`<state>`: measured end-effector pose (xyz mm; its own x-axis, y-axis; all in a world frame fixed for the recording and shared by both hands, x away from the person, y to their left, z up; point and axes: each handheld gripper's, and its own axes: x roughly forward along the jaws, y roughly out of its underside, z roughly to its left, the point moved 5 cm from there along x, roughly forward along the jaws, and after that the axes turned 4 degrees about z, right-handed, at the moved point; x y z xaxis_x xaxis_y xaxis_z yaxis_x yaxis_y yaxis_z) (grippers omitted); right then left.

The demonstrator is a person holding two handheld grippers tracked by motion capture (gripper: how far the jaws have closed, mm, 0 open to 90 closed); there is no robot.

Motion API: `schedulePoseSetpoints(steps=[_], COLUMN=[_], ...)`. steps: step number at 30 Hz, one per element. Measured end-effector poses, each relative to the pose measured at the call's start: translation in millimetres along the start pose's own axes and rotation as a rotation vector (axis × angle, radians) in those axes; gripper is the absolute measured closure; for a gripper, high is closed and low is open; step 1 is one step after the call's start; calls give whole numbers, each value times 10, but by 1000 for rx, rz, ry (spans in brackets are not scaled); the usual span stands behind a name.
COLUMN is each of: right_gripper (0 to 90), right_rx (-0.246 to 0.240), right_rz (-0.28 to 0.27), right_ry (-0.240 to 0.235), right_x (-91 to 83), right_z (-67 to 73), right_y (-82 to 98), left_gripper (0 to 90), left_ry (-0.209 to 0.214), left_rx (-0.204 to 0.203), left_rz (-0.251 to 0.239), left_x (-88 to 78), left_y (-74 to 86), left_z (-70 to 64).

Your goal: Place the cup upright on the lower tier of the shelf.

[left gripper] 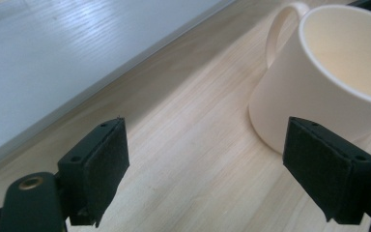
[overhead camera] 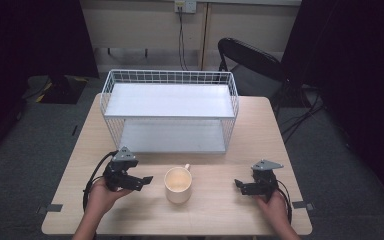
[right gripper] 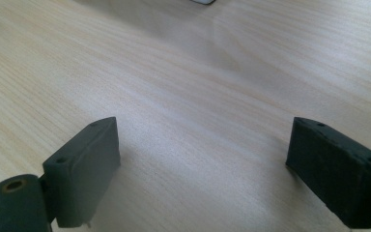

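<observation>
Although the cream mug stands upright in the lower middle of the high view, between the two tools, neither tool holds it yet. The left gripper is just beside the mug on its left, with its jaws apart and nothing between them. In the left gripper view the mug sits at the upper right of the frame, behind the right pad, so the opening is aimed past it and not around it. The right gripper is at the lower right of the high view, well apart from the mug, and its jaws are also apart over the bare table.

I think the main risk is a push instead of a grip. If the left gripper goes forward as it now points, one pad could hit the round wall and slide the mug to the right, or tip it. The handle points away toward the white wire rack in the upper middle of the frame, so a grip on the handle looks difficult from here. The smooth wall may also slip between the pads if they close off the centre. A lift toward the rack could knock the mug on its wire edge.
</observation>
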<state>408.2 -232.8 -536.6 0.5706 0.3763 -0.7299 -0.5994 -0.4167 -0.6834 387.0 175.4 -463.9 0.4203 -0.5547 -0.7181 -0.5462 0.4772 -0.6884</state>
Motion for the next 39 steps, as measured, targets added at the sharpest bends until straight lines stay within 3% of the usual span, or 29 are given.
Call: schedulePoseSetpoints(steps=[16,33,39], right_gripper=[107,107,107], right_rx=[1,1,1], right_rz=[0,0,0], right_ry=[2,1,1], right_x=[-1,0,-1], right_z=[1,1,1], right_y=[1,1,1], left_gripper=[164,173,176], left_ry=[10,5,36], left_rx=[20,9,17], left_rz=[-32,-42,-29], left_x=[-54,0,73], left_y=[-306,-431,-476], left_z=[-238,-279,-347])
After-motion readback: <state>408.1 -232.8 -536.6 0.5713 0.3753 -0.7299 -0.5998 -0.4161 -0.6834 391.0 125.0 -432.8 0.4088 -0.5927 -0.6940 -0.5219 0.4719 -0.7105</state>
